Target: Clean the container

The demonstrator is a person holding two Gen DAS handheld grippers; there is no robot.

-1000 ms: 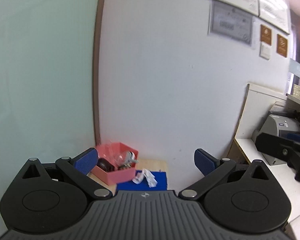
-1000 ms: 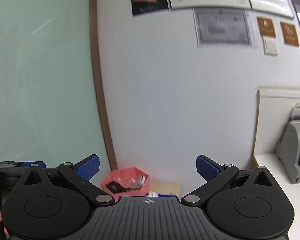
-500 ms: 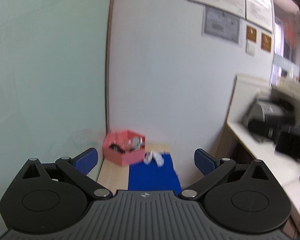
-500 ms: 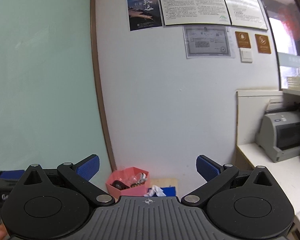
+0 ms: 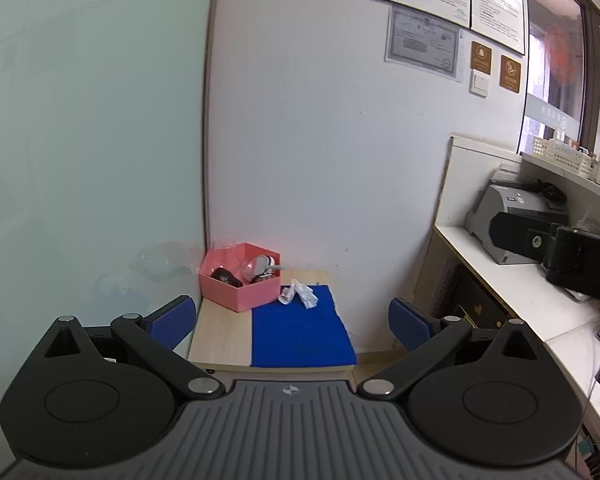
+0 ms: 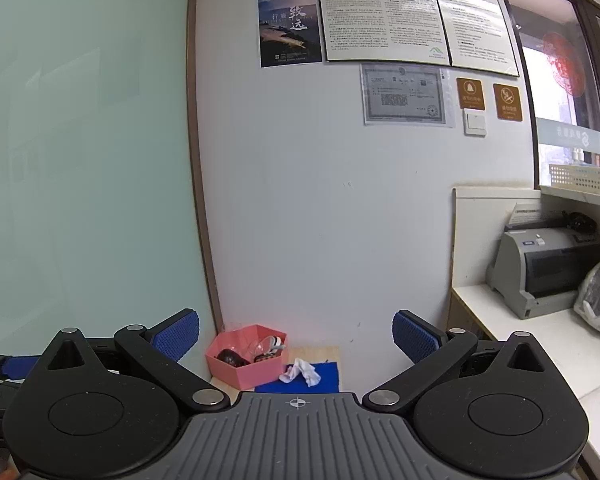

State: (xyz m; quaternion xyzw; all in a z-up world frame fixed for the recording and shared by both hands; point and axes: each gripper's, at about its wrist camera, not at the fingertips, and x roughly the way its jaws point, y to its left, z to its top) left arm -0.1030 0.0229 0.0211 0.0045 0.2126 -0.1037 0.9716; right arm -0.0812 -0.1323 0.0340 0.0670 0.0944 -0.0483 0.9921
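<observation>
A pink hexagonal container (image 5: 236, 294) stands at the back left of a small wooden table (image 5: 220, 336), against the wall corner. It holds a dark object, a clear round piece and a few small items. It also shows in the right wrist view (image 6: 242, 370). A crumpled white cloth (image 5: 300, 294) lies beside it on a blue mat (image 5: 300, 332); the cloth (image 6: 302, 372) and mat (image 6: 326, 372) show in the right wrist view too. My left gripper (image 5: 292, 322) is open and empty, well back from the table. My right gripper (image 6: 296, 338) is open and empty, also far back.
A white counter (image 5: 516, 292) runs along the right with a grey printer (image 5: 500, 216) on it. The right gripper's black body (image 5: 580, 258) shows at the left wrist view's right edge. A frosted glass wall (image 5: 80, 140) stands at the left. Posters hang on the white wall (image 6: 380, 28).
Both views have tilted and drawn so that more of the table and blue mat shows. The container sits lower-centre between the fingers. Both grippers stay open.
</observation>
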